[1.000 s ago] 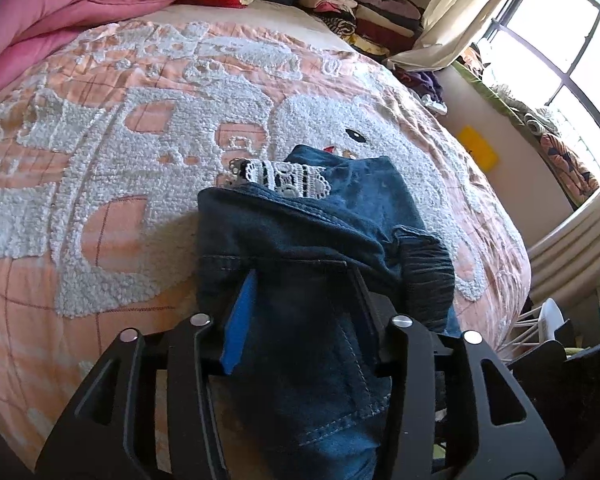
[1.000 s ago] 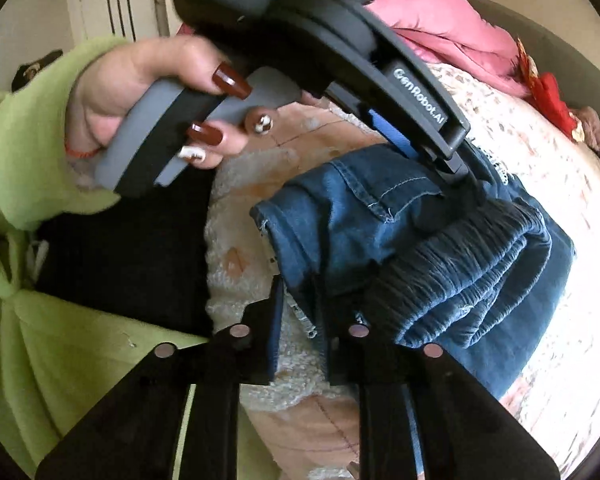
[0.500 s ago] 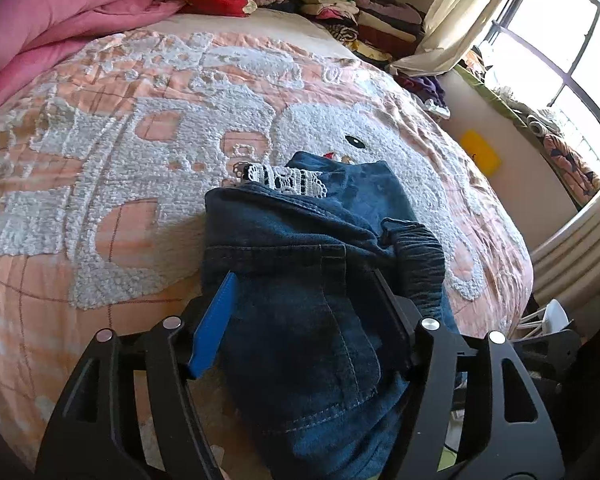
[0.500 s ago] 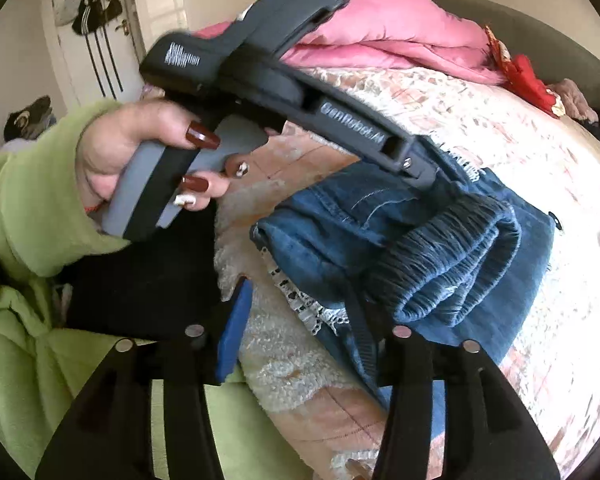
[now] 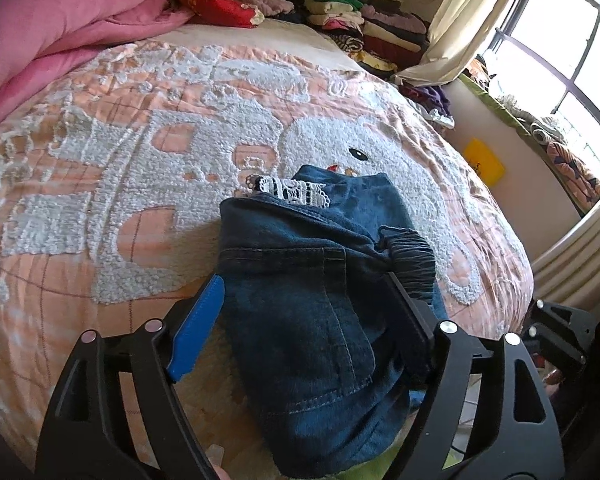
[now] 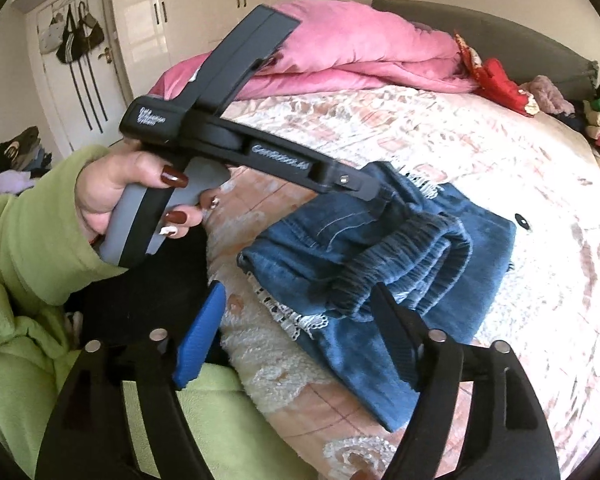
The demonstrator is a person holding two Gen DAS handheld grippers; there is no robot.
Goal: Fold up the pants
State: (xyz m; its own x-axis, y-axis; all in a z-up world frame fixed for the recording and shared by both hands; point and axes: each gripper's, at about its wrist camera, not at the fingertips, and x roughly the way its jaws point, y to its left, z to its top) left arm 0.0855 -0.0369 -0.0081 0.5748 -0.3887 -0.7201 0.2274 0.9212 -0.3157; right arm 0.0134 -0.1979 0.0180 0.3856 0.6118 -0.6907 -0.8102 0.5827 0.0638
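Folded blue denim pants (image 5: 300, 300) with a dark ribbed waistband (image 5: 412, 256) and white lace trim (image 5: 296, 192) lie on the peach and white bedspread (image 5: 140, 160). My left gripper (image 5: 304, 278) straddles the near end of the bundle. Its jaws are opening, with the denim between them and the pads off the cloth. In the right wrist view the pants (image 6: 380, 240) lie near the bed's edge. My right gripper (image 6: 300, 288) hovers just above their lace hem (image 6: 300, 320), jaws opening, nothing gripped. A hand (image 6: 132, 184) in a green sleeve holds the left tool.
A pink duvet (image 5: 60, 32) and red cloth (image 5: 220, 4) lie at the head of the bed. Stacked folded clothes (image 5: 360, 28) stand by a curtain (image 5: 460, 20) and window. A wardrobe (image 6: 220, 8) and a door with hanging bags (image 6: 76, 36) are behind the person.
Both pairs of jaws have spread wide. The right gripper let go of the denim edge and lifted back from it. The left gripper's pads have come off the bundle.
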